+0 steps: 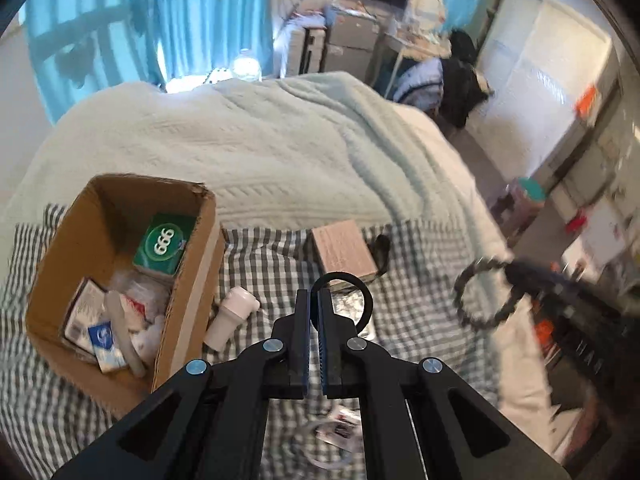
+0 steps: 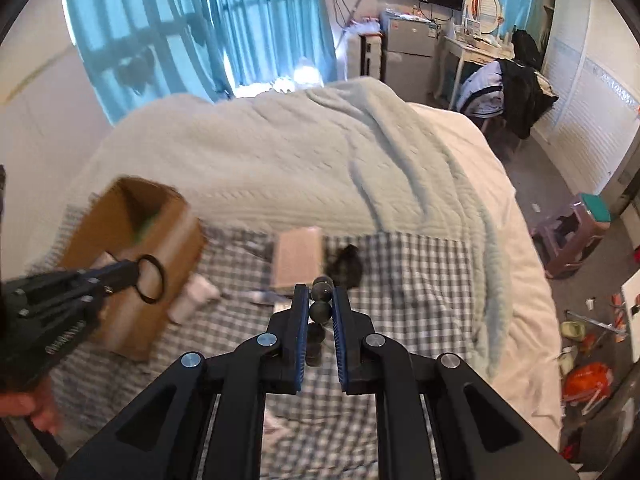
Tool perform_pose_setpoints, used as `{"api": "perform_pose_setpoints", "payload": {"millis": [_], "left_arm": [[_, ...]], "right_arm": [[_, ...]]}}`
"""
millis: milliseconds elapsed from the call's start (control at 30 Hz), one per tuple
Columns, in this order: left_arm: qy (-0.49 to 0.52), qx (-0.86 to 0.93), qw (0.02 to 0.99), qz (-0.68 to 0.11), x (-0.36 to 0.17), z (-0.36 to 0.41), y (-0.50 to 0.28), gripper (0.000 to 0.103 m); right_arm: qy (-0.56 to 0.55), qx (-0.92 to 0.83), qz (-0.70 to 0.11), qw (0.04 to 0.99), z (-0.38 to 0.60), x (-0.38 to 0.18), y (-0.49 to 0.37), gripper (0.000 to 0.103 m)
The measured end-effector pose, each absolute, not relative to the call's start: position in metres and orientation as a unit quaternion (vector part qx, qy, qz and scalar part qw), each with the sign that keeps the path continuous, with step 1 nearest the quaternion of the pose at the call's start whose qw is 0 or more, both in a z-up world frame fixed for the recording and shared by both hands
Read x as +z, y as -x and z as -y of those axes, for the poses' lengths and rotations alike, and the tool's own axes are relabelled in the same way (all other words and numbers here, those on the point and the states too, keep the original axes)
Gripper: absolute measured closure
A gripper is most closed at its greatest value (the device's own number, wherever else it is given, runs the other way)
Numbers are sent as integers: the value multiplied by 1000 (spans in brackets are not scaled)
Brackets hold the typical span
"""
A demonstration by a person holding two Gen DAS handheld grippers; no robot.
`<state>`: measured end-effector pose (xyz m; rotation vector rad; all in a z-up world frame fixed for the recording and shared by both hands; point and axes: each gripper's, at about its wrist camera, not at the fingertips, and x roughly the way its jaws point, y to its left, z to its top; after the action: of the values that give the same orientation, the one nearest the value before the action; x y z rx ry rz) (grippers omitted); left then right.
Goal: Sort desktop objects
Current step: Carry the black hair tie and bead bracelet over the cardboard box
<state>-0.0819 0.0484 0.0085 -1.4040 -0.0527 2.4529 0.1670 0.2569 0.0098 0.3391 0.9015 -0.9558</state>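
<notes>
Left gripper [image 1: 314, 300]: fingers nearly together, pinching a thin black elastic hair band [image 1: 362, 294] whose loop stands out to the right of the tips; the right wrist view confirms this from the side, the band [image 2: 151, 279] hanging as an open ring in front of the box. Right gripper [image 2: 321, 300]: fingers narrow, clamped on a bracelet of round dark beads [image 2: 320, 312], with two beads visible between the blue ribbed pads; only the left wrist view shows that bracelet as a full ring [image 1: 486, 294], blurred, held clear above the bedding. Both items are lifted off the grey-and-white checked cloth [image 1: 404, 280] spread over the bed. On that cloth, the left wrist view alone shows a white cylindrical plastic bottle [image 1: 232, 316] lying just beside the open brown cardboard box [image 1: 192, 320], and a silver foil blister pack [image 1: 352, 306] behind the fingers. The box contents are legible only from the left: a green carton marked 999 [image 1: 164, 246], white packets and a pale tube. Further back lies a pale wood-grain rectangular block [image 1: 342, 250], with a small dark fuzzy item [image 2: 344, 268] touching its right side. Beyond is a pale green knitted blanket [image 2: 300, 152], ribbed in texture, then turquoise curtains [image 2: 240, 20].
</notes>
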Motion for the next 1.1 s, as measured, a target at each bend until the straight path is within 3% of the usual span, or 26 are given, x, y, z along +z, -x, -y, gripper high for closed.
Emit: {"api": "perform_pose_setpoints", "payload": {"millis": [167, 1100], "left_arm": [[490, 859, 144, 44, 19, -21, 77, 99], [515, 855, 15, 56, -36, 149, 124, 99]], "right_arm": [[-158, -430, -400, 794, -287, 22, -190, 92], [-145, -316, -448, 824, -337, -53, -373, 92]]}}
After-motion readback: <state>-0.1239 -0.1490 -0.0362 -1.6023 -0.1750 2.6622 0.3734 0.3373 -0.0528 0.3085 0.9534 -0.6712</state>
